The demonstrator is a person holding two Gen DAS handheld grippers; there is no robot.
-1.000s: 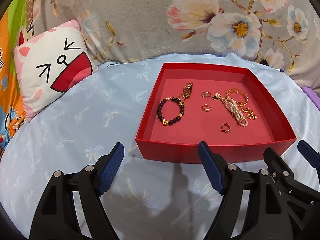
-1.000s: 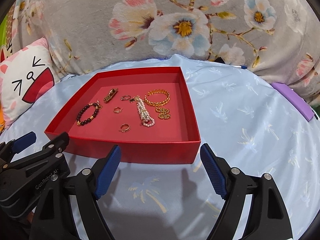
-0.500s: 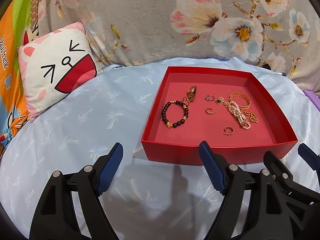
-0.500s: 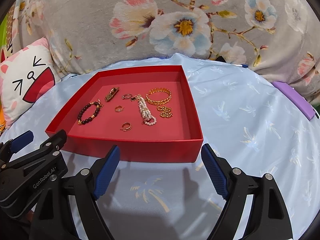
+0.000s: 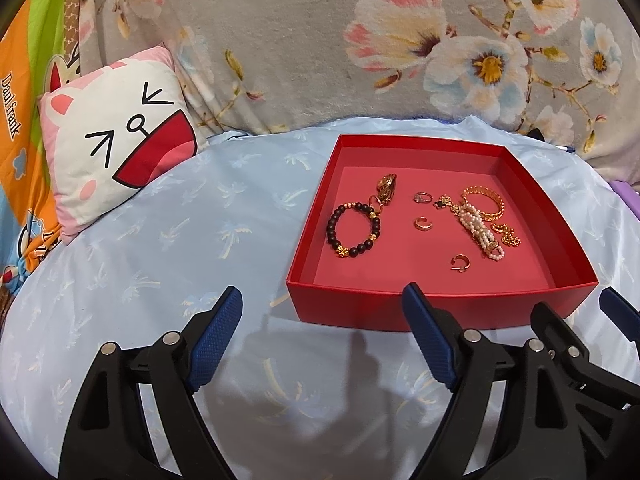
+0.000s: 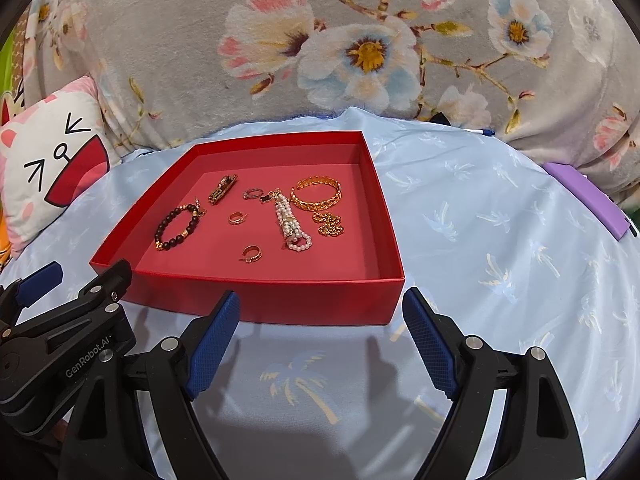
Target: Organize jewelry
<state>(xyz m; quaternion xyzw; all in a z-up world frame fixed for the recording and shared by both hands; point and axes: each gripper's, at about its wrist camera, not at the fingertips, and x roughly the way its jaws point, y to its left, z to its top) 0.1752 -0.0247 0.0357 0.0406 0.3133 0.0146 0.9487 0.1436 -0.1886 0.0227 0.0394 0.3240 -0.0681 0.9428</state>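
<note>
A shallow red box (image 5: pixel 440 307) (image 6: pixel 320 300) sits on the light blue cloth. Inside lie a dark bead bracelet (image 5: pixel 354 230) (image 6: pixel 177 227), a pearl strand (image 5: pixel 480 230) (image 6: pixel 291 222), a gold chain bangle (image 5: pixel 483 201) (image 6: pixel 316 194), a gold pendant chain (image 6: pixel 329 224), a gold clasp piece (image 5: pixel 386 187) (image 6: pixel 222 189) and small gold rings (image 5: pixel 422 223) (image 6: pixel 252 254). My left gripper (image 5: pixel 322 308) is open and empty, just before the box's near left corner. My right gripper (image 6: pixel 320 312) is open and empty at the box's near wall.
A cat-face pillow (image 5: pixel 112 160) (image 6: pixel 48 160) leans at the left. A grey floral blanket (image 5: pixel 320 40) rises behind the box. A purple flat object (image 6: pixel 588 196) lies at the right edge of the cloth. A pen (image 6: pixel 482 132) lies at the back right.
Both views have shifted slightly; the box sits a little farther right and lower in the left wrist view. Both grippers stay open. The jewelry has not moved.
</note>
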